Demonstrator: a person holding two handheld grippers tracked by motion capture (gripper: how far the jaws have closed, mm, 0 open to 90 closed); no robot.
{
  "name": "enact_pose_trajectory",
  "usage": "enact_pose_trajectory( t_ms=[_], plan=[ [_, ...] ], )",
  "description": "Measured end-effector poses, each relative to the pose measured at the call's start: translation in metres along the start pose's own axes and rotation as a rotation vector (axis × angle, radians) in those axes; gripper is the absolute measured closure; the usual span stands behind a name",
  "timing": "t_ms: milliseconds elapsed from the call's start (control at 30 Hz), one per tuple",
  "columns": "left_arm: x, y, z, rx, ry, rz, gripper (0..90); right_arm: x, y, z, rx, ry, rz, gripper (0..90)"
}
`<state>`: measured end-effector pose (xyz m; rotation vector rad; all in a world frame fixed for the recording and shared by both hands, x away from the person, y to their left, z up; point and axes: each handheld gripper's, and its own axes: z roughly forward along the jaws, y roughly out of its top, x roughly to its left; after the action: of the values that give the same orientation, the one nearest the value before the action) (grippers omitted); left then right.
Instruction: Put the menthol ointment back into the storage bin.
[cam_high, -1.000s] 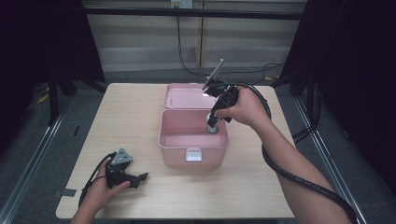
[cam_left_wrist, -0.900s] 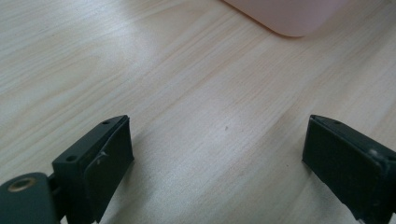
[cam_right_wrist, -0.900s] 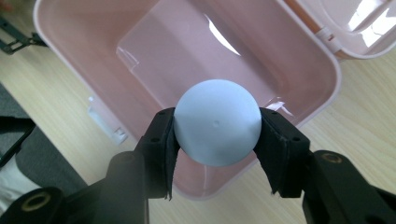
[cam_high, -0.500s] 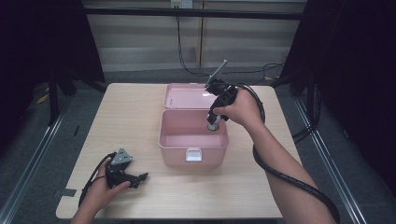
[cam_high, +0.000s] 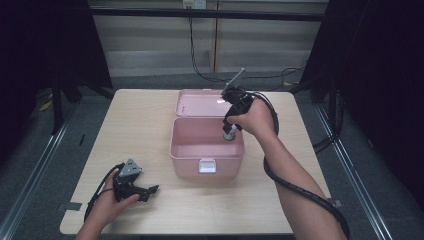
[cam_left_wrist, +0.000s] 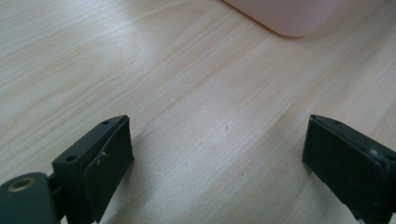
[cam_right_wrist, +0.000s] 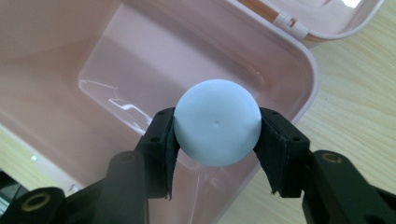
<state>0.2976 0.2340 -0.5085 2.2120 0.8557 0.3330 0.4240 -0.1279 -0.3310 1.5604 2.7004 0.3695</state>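
the right gripper (cam_right_wrist: 217, 135) has a pale blue, smooth, matte ball (cam_right_wrist: 217, 122) clamped between its two black pads, one pad pressing each side of it. the ball is evenly round, with a tiny dimple near its middle and no markings that can be made out. it hangs over the open pink plastic box (cam_right_wrist: 56, 70), inside the box's right end, above the glossy pink floor; whether it touches that floor cannot be told. in the high view the right gripper (cam_high: 229, 134) points down into the box (cam_high: 197, 150), which sits in the middle of the light wooden table (cam_high: 145, 120), its lid (cam_high: 200, 102) laid flat and open on the far side. over at the near left, the left gripper (cam_left_wrist: 217, 158) rests low on the table in the person's left hand (cam_high: 107, 202), its jaws spread wide with bare wood grain between them, and a rounded pink corner of the box shows at the far edge of its view.
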Motion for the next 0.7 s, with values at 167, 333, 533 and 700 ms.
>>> enact_pose_trajectory(
  t_ms=[167, 333, 533, 700],
  plan=[
    [0.0, 0.0, 0.0, 0.0, 0.001, 0.0, 8.0, -0.002, 0.002, 0.006, 0.004, 0.001, 0.033, 50.7],
    [0.0, 0.0, 0.0, 0.0, 0.0, 0.0, 8.0, -0.001, 0.006, 0.011, 0.002, -0.006, 0.054, 50.7],
    [0.0, 0.0, 0.0, 0.0, -0.001, -0.001, 8.0, 0.0, 0.009, 0.015, 0.019, -0.032, 0.082, 50.7],
    [0.0, 0.0, 0.0, 0.001, -0.001, -0.001, 8.0, 0.0, 0.011, 0.02, 0.027, -0.052, 0.109, 50.7]
  ],
)
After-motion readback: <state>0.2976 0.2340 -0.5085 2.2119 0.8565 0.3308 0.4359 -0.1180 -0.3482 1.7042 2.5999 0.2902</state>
